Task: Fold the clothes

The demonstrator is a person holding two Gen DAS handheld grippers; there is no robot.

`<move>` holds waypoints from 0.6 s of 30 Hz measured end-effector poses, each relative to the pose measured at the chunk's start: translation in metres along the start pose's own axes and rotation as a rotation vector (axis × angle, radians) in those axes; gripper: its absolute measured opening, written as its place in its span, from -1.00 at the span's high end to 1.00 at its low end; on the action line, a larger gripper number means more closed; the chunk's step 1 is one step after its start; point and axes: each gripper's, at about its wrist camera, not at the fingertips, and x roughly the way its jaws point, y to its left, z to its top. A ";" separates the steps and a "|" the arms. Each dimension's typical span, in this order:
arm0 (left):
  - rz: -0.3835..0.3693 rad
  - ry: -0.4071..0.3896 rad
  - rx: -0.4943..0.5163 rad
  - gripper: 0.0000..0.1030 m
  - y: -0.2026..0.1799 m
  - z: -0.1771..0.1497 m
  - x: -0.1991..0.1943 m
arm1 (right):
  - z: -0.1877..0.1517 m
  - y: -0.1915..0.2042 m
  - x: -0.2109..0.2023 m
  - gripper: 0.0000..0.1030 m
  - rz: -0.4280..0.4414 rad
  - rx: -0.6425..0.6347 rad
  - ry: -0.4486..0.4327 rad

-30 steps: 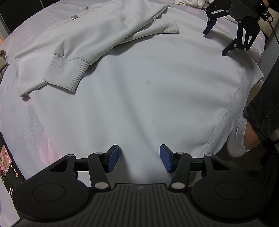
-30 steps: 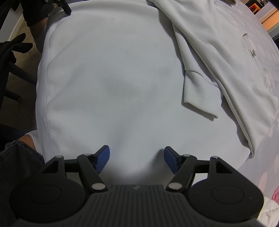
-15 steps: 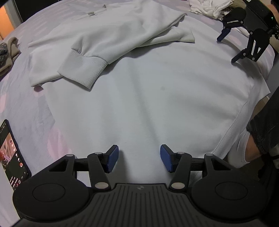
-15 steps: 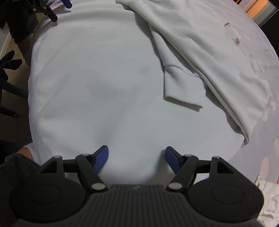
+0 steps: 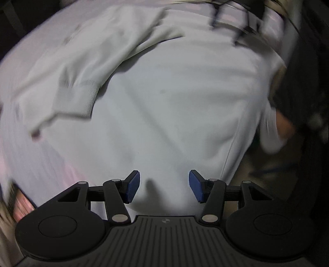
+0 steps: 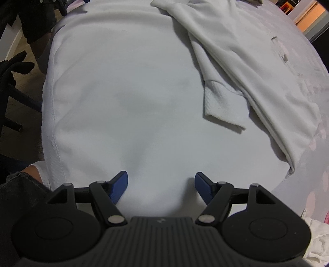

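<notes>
A white sweatshirt [image 6: 127, 86] lies spread flat across a bed [image 6: 308, 67] with a pale pink-spotted cover, both sleeves [image 6: 218, 96] folded in over its body, likely to narrow it for folding. The left gripper [image 5: 164, 185] and right gripper [image 6: 161, 185] hover over its near edge, jaws wide apart and empty. Wood floor [image 6: 22, 123] borders the bed.

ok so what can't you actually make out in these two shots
- Left wrist view: motion blur smears the sweatshirt, so its ribbed cuff lacks detail, and the right tool at the top edge is only a dark streak; open or shut cannot be told there.
- Left wrist view: the object at the lower left edge is blurred and cut off.
- Right wrist view: the left tool is cut off by the top edge.
</notes>
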 end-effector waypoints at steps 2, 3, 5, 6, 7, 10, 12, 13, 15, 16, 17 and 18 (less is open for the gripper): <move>0.035 -0.004 0.185 0.01 -0.012 -0.009 -0.002 | -0.004 0.003 -0.002 -0.44 -0.002 -0.006 -0.006; 0.052 -0.008 0.272 0.01 -0.018 -0.014 -0.002 | -0.007 0.005 -0.004 -0.44 -0.004 -0.009 -0.008; 0.075 -0.022 0.415 0.01 -0.032 -0.029 0.003 | -0.013 0.000 -0.011 -0.44 -0.003 -0.018 -0.007; 0.087 -0.030 0.486 0.01 -0.039 -0.036 0.005 | -0.014 -0.005 -0.006 -0.44 -0.003 -0.021 -0.005; 0.099 -0.037 0.557 0.01 -0.045 -0.044 0.008 | -0.003 -0.011 -0.006 -0.44 -0.003 -0.023 -0.003; 0.134 -0.059 0.771 0.01 -0.065 -0.066 0.016 | -0.006 -0.007 -0.009 -0.44 -0.007 -0.020 0.000; 0.157 -0.074 0.914 0.01 -0.079 -0.080 0.021 | -0.006 -0.002 -0.008 -0.44 -0.008 -0.018 0.000; 0.169 -0.082 0.985 0.01 -0.086 -0.088 0.023 | -0.004 0.000 -0.007 -0.44 -0.007 -0.017 0.000; 0.193 -0.097 1.127 0.01 -0.099 -0.102 0.029 | -0.005 0.000 -0.008 -0.44 -0.004 -0.017 0.001; 0.204 -0.104 1.199 0.01 -0.106 -0.110 0.031 | -0.006 -0.001 -0.009 -0.44 -0.003 -0.018 0.003; 0.216 -0.112 1.270 -0.02 -0.113 -0.117 0.034 | -0.010 -0.005 -0.013 -0.44 -0.003 -0.019 0.005; 0.230 -0.119 1.332 -0.04 -0.119 -0.124 0.037 | -0.017 -0.011 -0.021 -0.44 -0.004 -0.020 0.005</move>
